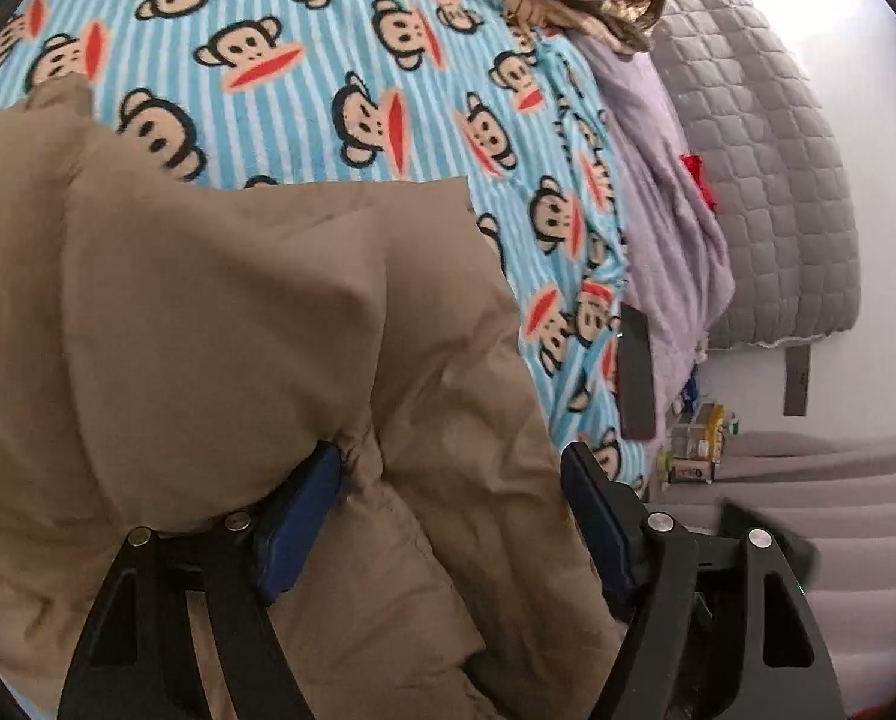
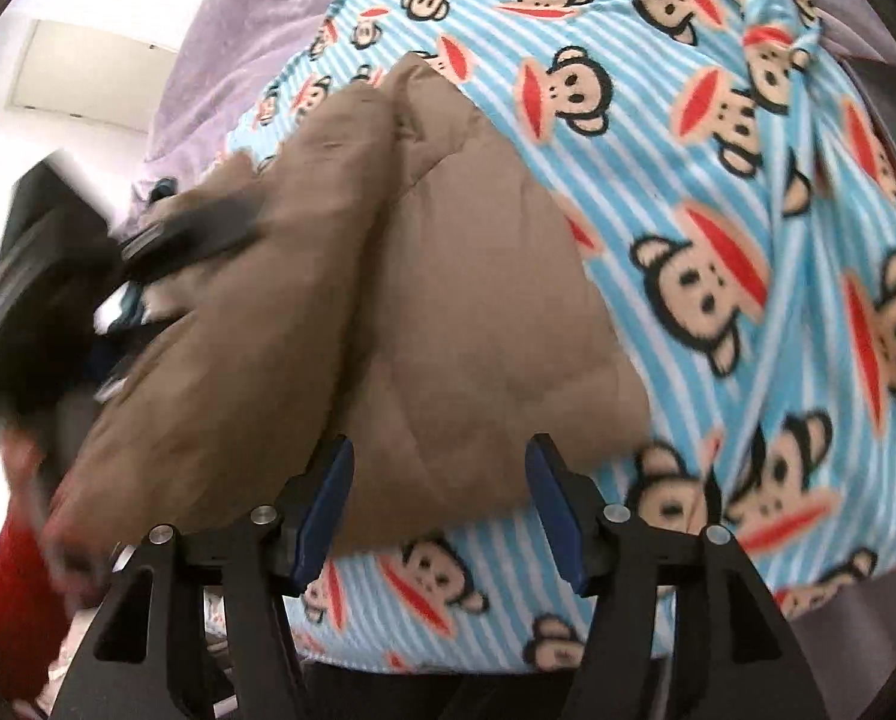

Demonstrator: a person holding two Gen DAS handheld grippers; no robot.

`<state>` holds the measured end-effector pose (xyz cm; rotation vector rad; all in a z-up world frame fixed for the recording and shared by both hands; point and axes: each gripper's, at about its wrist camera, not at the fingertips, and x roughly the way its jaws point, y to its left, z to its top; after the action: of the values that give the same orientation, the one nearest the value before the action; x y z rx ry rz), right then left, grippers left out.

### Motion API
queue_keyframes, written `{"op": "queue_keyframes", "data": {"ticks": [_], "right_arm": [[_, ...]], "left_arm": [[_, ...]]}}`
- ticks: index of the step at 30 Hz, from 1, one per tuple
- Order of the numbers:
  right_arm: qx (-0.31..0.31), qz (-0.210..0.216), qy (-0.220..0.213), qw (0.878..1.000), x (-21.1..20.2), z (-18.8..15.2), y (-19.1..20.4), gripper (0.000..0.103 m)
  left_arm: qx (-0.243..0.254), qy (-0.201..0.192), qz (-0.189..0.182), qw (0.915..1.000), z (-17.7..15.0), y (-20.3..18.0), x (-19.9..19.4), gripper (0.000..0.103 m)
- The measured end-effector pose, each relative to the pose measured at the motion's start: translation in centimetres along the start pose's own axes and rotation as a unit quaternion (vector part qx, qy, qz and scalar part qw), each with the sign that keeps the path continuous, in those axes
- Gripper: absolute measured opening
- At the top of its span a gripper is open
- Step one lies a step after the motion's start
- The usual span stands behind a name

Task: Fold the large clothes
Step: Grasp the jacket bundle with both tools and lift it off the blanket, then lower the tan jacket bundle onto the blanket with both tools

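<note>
Lying bunched on the monkey-print blanket (image 1: 304, 60), the tan padded jacket (image 1: 220, 312) is seen heaped in thick folds, one edge raised toward the blanket's middle. In the left wrist view, the left hand-held gripper (image 1: 451, 492) is spread wide, jacket fabric filling the gap and draping over the blue pad of one finger (image 1: 298, 516); no clamping is shown. In the right wrist view, the right hand-held gripper (image 2: 439, 498) is likewise held wide at the jacket's near edge (image 2: 436, 324), its fingers (image 2: 553, 516) apart from each other with cloth between them. Beside the blanket a lilac sheet (image 1: 664, 228) is spread, and beyond that a grey quilted cover (image 1: 766, 168).
</note>
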<state>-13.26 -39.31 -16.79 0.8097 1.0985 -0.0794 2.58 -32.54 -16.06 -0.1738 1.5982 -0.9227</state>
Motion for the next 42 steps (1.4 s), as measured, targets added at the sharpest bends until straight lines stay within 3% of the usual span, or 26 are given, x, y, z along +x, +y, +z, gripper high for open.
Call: {"op": "queue_keyframes", "data": {"ticks": [3,7,10,12,14,15,18,20,22,25,35,38,42], "right_arm": [[-0.009,0.051,-0.007,0.999,-1.7,-1.0,0.8,0.079],[-0.021,0.124,0.008,0.992,-2.5,-2.8,1.8,0.080],[-0.021,0.139,0.014,0.990,-1.1,-2.4,3.2,0.080],[-0.004,0.129,0.008,0.992,0.1,-1.6,3.8,0.079],[0.026,0.108,0.002,0.994,1.3,-0.5,3.8,0.046],[0.038,0.099,0.002,0.994,1.6,-0.3,3.5,0.021],[0.068,0.056,-0.005,0.996,2.2,0.0,1.6,0.019],[0.073,0.040,-0.005,0.997,2.7,-0.1,0.8,0.019],[0.083,0.032,-0.002,0.996,3.0,-0.2,-0.2,0.019],[0.091,0.031,-0.009,0.995,2.9,-0.3,-1.3,0.019],[0.115,0.014,-0.023,0.993,2.2,-2.4,-6.0,0.021],[0.139,0.032,-0.012,0.990,2.9,-2.4,-7.7,0.022],[0.144,0.028,0.006,0.989,1.9,-2.0,-7.8,0.025]], "left_arm": [[0.013,0.006,0.020,0.9997,0.9,-0.5,1.4,0.076],[0.031,0.015,0.043,0.9985,1.2,-1.2,2.4,0.076],[0.041,0.011,0.052,0.9977,1.2,-1.7,1.8,0.076],[0.055,-0.013,0.056,0.9969,0.9,-2.4,-0.1,0.076],[0.076,-0.055,0.075,0.9928,0.5,-2.9,-2.9,0.076],[0.085,-0.083,0.091,0.9887,0.2,-2.8,-4.7,0.076],[0.073,-0.160,0.153,0.9724,-0.5,-1.0,-9.6,0.076],[0.046,-0.190,0.197,0.9608,-0.8,1.3,-11.6,0.076],[0.030,-0.185,0.241,0.9522,-0.7,3.6,-11.9,0.076],[0.021,-0.174,0.255,0.9509,-0.2,5.3,-10.5,0.076],[0.092,-0.150,0.326,0.9289,3.7,2.2,-1.2,0.079],[0.098,-0.144,0.340,0.9240,3.7,1.9,-0.5,0.079],[0.095,-0.143,0.340,0.9245,3.4,2.2,-0.9,0.079]]}}
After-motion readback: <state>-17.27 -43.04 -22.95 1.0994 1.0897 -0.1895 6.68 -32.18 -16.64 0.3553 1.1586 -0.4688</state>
